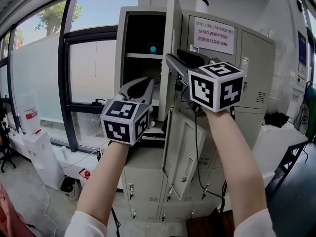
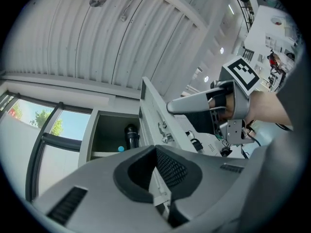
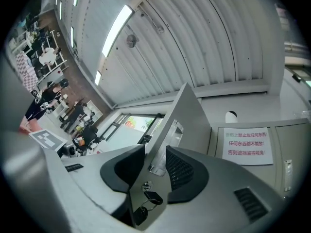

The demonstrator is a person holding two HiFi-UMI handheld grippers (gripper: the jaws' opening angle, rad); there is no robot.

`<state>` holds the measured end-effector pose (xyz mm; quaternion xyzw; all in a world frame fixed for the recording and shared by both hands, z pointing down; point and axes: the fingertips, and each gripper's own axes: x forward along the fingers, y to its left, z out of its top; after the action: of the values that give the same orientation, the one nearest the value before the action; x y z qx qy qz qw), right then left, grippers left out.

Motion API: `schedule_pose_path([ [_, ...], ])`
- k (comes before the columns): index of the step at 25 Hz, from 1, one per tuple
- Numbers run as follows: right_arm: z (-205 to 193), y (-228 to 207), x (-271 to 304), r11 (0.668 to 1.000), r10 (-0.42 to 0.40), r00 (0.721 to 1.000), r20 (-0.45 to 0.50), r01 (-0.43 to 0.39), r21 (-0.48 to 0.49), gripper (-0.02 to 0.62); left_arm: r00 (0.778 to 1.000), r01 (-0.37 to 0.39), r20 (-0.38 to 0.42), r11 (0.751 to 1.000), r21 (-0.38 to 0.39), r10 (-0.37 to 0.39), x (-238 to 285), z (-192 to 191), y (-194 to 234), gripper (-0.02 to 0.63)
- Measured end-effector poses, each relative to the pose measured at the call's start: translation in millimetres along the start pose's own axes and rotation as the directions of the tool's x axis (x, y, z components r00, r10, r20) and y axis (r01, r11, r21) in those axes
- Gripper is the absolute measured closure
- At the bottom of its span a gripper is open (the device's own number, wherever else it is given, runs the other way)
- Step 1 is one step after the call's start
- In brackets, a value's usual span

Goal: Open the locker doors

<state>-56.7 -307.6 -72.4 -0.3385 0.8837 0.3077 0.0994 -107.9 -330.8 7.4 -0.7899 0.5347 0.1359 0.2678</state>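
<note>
At top-left corner of beige steel locker bank (image 1: 256, 63) | my right gripper (image 3: 155, 154) clamps edge of swung-open grey metal upper door (image 1: 171, 38), black keys (image 3: 154, 198) dangling under my pads | my left gripper (image 2: 156, 152): jaws narrowly apart, gripping nothing, facing dark open compartment (image 1: 143, 33).

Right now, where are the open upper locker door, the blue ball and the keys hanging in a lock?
open upper locker door (image 1: 174, 28), head view, upper part of its pale panel.
blue ball (image 1: 153, 49), head view, its middle.
keys (image 3: 154, 197), right gripper view, the dark key head hanging below the lock.
</note>
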Motion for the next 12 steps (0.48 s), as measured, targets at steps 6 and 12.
schedule_pose_path([
  [6,-1,-32,-39,0.996,-0.089,0.996,0.023,0.09,-0.009,0.466,0.999,0.037,-0.022,0.999,0.022,-0.037,0,-6,-26,0.598],
  [12,-7,-59,-62,0.983,-0.182,0.983,-0.012,0.182,0.007,0.466,0.996,0.093,-0.002,0.995,0.032,-0.093,4,0,-42,0.598],
])
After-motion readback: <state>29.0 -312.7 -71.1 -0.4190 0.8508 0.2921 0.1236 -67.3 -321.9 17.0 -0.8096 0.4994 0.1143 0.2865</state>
